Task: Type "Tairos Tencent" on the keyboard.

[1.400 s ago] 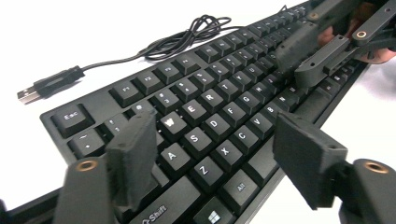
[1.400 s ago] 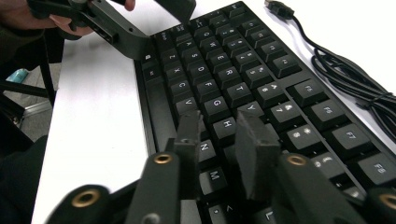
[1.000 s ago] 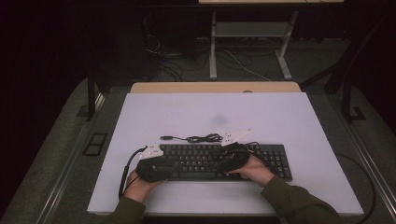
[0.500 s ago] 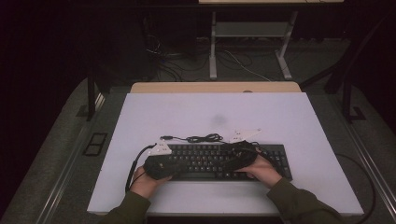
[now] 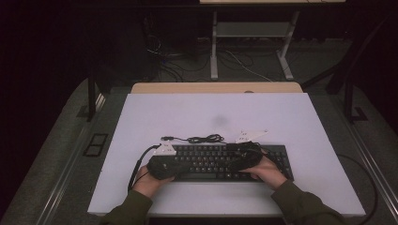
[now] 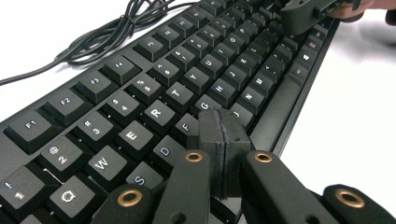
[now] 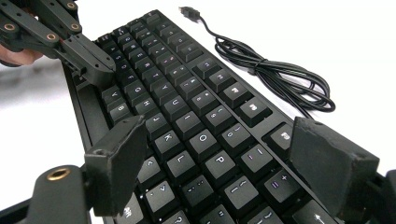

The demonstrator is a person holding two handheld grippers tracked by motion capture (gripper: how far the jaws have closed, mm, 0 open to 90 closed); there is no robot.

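A black keyboard (image 5: 220,161) lies across the lower middle of the high view on a white table (image 5: 291,122), near the table's front edge. At its left end sits the left gripper (image 5: 164,165), held in a hand (image 5: 149,183) coming up from the bottom edge. In the left gripper view its jaws have just been closing and now stand pressed together with nothing between them, the tips (image 6: 223,133) just over the F and G keys. Above the keyboard, a bundled black cable (image 5: 202,138) rests on the table. Right of centre, the right gripper (image 5: 245,157) hovers over the keys; its jaws have just been opening and stand wide apart, holding nothing
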